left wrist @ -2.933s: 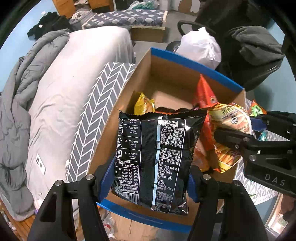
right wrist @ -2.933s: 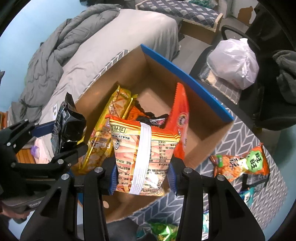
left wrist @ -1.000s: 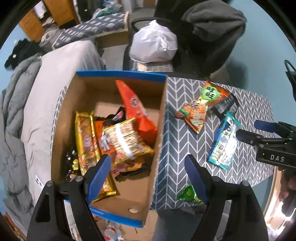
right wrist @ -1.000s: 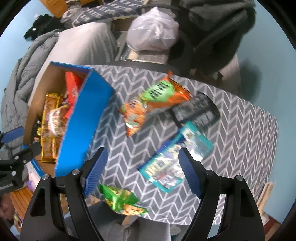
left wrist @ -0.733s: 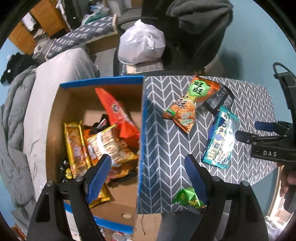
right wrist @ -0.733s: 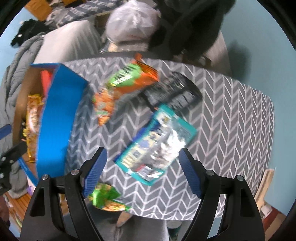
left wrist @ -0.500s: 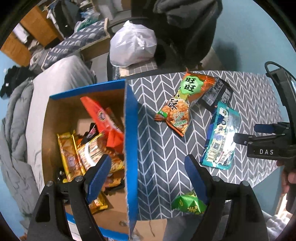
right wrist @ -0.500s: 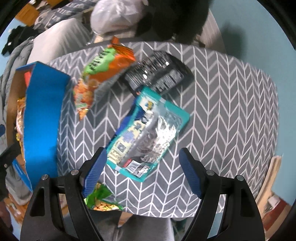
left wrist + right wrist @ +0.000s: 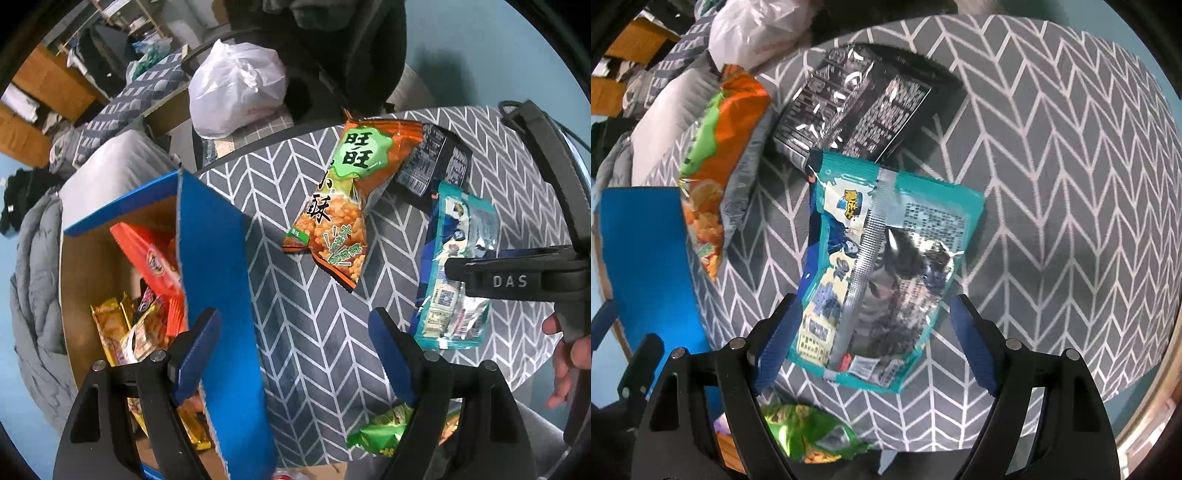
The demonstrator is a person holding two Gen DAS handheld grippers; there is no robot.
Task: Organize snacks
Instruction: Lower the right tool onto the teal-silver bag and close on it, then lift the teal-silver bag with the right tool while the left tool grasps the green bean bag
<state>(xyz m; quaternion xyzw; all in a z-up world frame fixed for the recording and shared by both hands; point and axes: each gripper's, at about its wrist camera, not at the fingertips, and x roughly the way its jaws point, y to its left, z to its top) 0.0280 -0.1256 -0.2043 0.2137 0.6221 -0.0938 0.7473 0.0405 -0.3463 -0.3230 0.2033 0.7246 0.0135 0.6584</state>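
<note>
A teal snack bag [image 9: 882, 273] lies back-up on the grey chevron table [image 9: 1052, 184]. My right gripper [image 9: 877, 347] hangs over its near end, jaws opening, pads clear of the bag. Beside it lie a black packet [image 9: 857, 107] and an orange and green bag [image 9: 347, 206]. My left gripper [image 9: 295, 354] is open and empty above bare cloth, between the blue-edged cardboard box [image 9: 218, 280] and the teal bag [image 9: 454, 269]. Several snack bags [image 9: 147, 295] sit inside the box. A green bag [image 9: 388, 432] lies at the table's near edge.
A white plastic bag [image 9: 236, 96] rests on a chair behind the table, with dark clothing draped above it. A bed with grey bedding [image 9: 33, 288] runs along the left of the box. A hand [image 9: 565, 362] holds the right gripper's handle.
Both grippers have dropped toward the table and rolled. The left one has shifted from over the box to over the cloth. The right one has come down onto the teal bag.
</note>
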